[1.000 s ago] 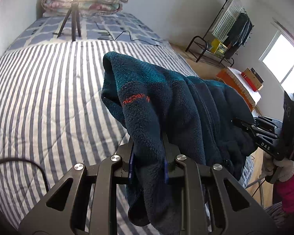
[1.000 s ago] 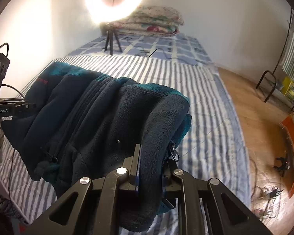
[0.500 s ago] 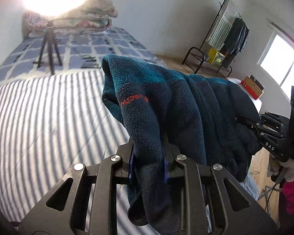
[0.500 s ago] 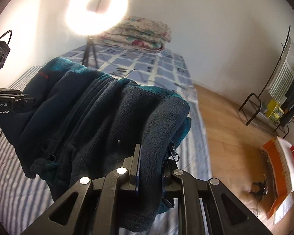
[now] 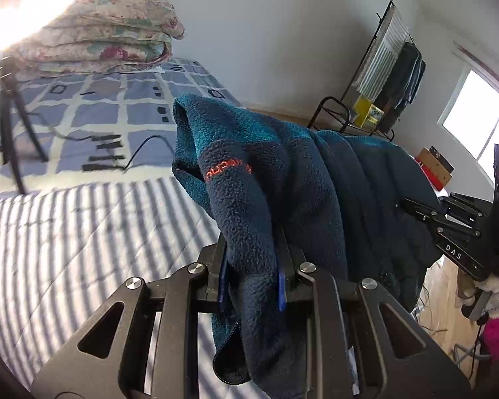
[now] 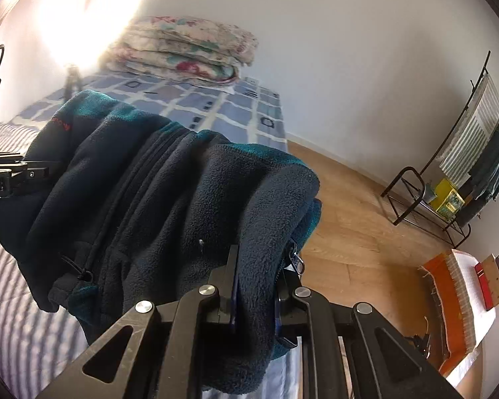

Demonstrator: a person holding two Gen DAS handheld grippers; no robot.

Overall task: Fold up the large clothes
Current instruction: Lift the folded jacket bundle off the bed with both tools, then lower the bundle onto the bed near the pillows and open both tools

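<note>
Hanging in the air above the bed (image 5: 66, 232), the fleece (image 5: 316, 183) is stretched between the two tongs, its long axis running roughly level from one to the other, across the bed's width. The left tongs (image 5: 251, 286) are closed on one end of it, dark fabric bunched between the blue pads and spilling down in front of them, with a zipper edge dangling below. That end rises into a teal fold with an orange logo (image 5: 228, 170) on the navy part beside it. In the right wrist view the right tongs (image 6: 254, 294) are likewise clamped on the other end of the fleece (image 6: 149, 199), a thick roll of cloth squeezed between the fingers and a zip pull (image 6: 297, 264) hanging just to the right. From there the garment runs away to the left toward the left tongs (image 6: 33, 174), its central zipper crossing that axis and its teal band along the upper, far edge. The lower edge sags in loose folds with a drawcord toggle (image 6: 83, 274) showing. Beneath lies the striped cover, with a checked sheet (image 5: 83, 116) farther up, a tripod (image 5: 10, 126) standing on it, and a folded floral quilt (image 6: 186, 55) against the wall. A clothes rack (image 6: 465, 166) stands on the wooden floor (image 6: 349, 216) to the right.
</note>
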